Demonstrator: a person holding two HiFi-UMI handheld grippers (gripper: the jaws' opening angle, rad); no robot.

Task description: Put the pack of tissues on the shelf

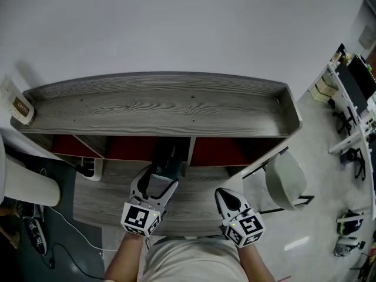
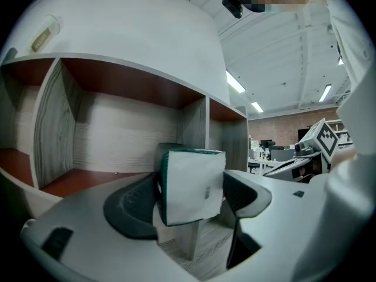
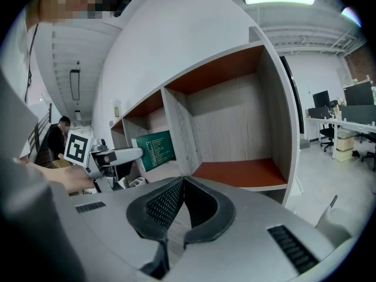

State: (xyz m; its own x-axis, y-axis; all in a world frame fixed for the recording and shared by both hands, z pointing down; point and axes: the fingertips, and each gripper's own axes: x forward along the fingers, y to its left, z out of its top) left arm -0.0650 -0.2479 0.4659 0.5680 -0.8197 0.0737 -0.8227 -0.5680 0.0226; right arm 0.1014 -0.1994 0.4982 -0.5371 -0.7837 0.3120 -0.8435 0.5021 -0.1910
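The pack of tissues (image 1: 169, 157) is green with white ends and sticks forward out of my left gripper (image 1: 155, 178) toward the middle bay of the grey wooden shelf (image 1: 164, 107). In the left gripper view the pack (image 2: 194, 184) fills the gap between the pads, and my left gripper (image 2: 189, 195) is shut on it, just in front of a shelf divider. The right gripper view shows the pack (image 3: 154, 148) from its printed green side. My right gripper (image 1: 226, 200) hangs beside it to the right, over the lower board. That gripper (image 3: 182, 184) is shut and holds nothing.
A small beige box (image 1: 20, 107) lies on the shelf top at its left end. A white power strip (image 1: 88, 168) sits under the left bay. A pale green chair (image 1: 285, 184) stands right of the shelf, with desks (image 1: 352, 98) beyond. The right bay (image 3: 244, 172) has a red floor.
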